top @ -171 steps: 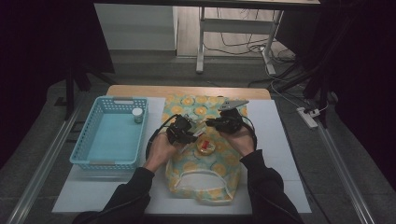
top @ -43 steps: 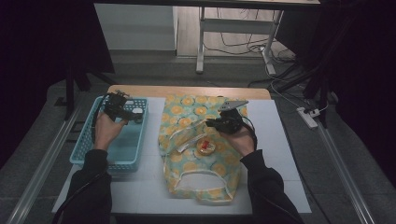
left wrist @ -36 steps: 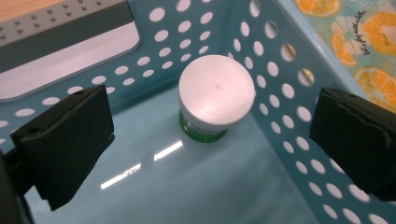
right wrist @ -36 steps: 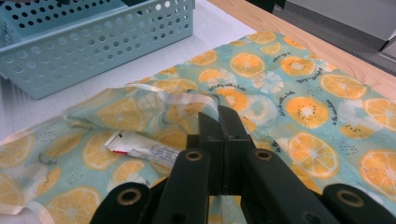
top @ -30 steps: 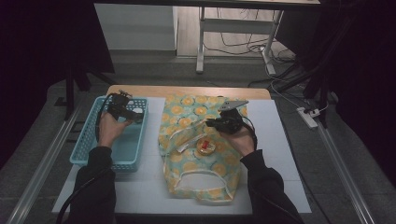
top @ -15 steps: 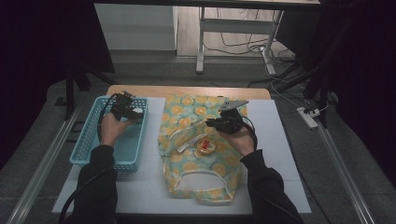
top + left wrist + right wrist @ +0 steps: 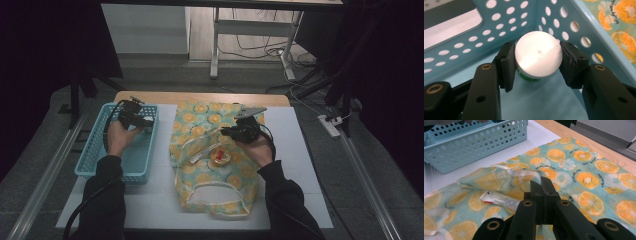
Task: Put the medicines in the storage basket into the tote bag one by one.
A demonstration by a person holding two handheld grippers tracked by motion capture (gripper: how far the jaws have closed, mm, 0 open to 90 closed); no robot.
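Left gripper view, one white-capped bottle [image 7: 538,57], one basket [image 7: 461,47]

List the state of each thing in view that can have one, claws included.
Left claw: jaws just closing, now pressed on the white-capped bottle.
White-capped bottle: upright in the blue basket's corner, cap on.
Right claw: shut, pinching the orange-print bag's edge.
Orange-print bag: lying flat on the table, mouth held up.
Small tube: lying on the bag.
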